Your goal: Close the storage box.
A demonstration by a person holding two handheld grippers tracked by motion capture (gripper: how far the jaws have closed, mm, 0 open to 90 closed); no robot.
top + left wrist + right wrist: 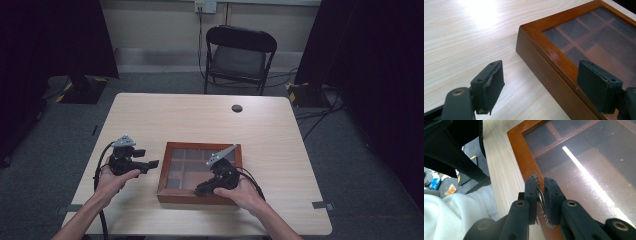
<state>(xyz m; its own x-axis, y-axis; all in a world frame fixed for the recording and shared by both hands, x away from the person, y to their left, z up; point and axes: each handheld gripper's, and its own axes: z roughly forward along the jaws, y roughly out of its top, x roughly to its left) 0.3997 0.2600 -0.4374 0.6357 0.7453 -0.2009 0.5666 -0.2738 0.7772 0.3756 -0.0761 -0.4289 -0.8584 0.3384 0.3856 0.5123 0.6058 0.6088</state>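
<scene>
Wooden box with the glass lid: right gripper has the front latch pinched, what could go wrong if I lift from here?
The right gripper is shut on the small metal latch, a thin hold that could slip out. The left gripper is open beside the wooden box, not bracing it, so the box may slide or tip on the table as the lid rises. The glass lid could drop back if the latch slips.

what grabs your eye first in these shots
A wooden box with a glass lid over dividers sits near the table's front edge. The right tool is shut on the small metal ring pull on its front rim, while the left tool hovers open by its left side.
</scene>
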